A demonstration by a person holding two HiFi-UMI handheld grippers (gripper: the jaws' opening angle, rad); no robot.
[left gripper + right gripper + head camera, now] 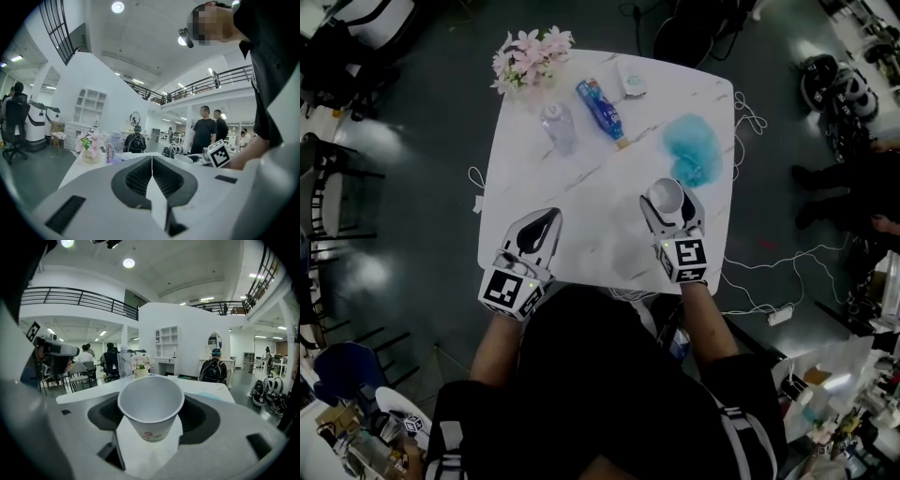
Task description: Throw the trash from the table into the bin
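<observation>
Square table, white marble-look top. Crumpled blue wad on its right side. Pink flowers at the far-left corner. Left gripper: jaws pressed together, empty. Right gripper: clamped around a white paper cup (faint print low on its wall), nothing inside, over the table's near right.

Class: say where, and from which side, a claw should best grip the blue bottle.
The blue bottle lies flat and slanted on the table; likely best to grip its mid-body from above, across the narrow width.
</observation>
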